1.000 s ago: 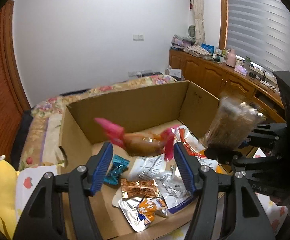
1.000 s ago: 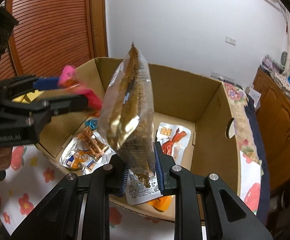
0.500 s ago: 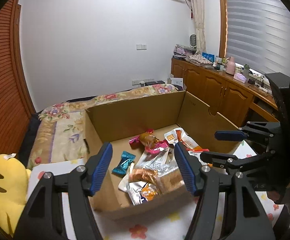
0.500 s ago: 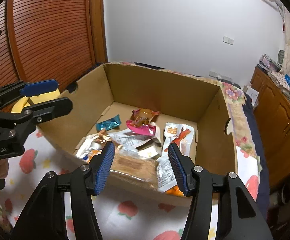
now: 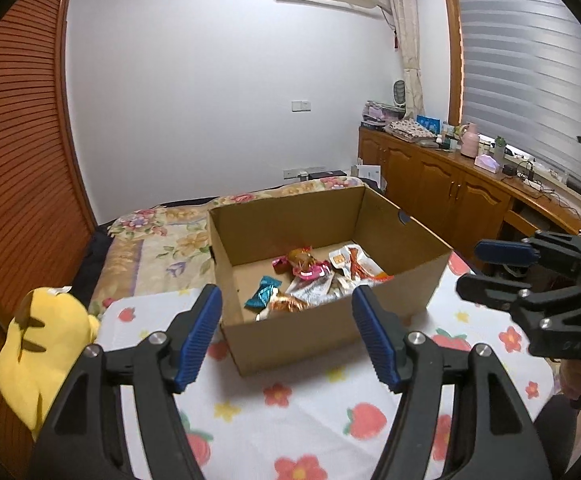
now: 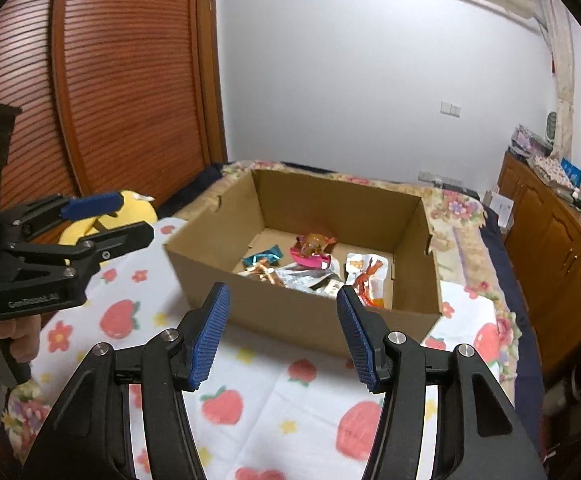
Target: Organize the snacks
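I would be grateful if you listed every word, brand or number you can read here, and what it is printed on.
"GenRobot.AI", blurred but just legible, embossed on the body of the left tool.
"DAS", on the body of the right tool.
Print on the snack packets in the cardboard box: too small to read.

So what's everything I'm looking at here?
box: one, brown cardboard, open, on the bedspread
snacks: a pile, mixed colours, inside the box
teal packet: one, in the box, left of the pile
bedspread: one, white with strawberries and flowers, under the box
plush toy: one, yellow, left of the box
cabinets: a row, brown wood, under the window
left gripper: one, black with blue pads, open, empty
right gripper: one, same, open, empty
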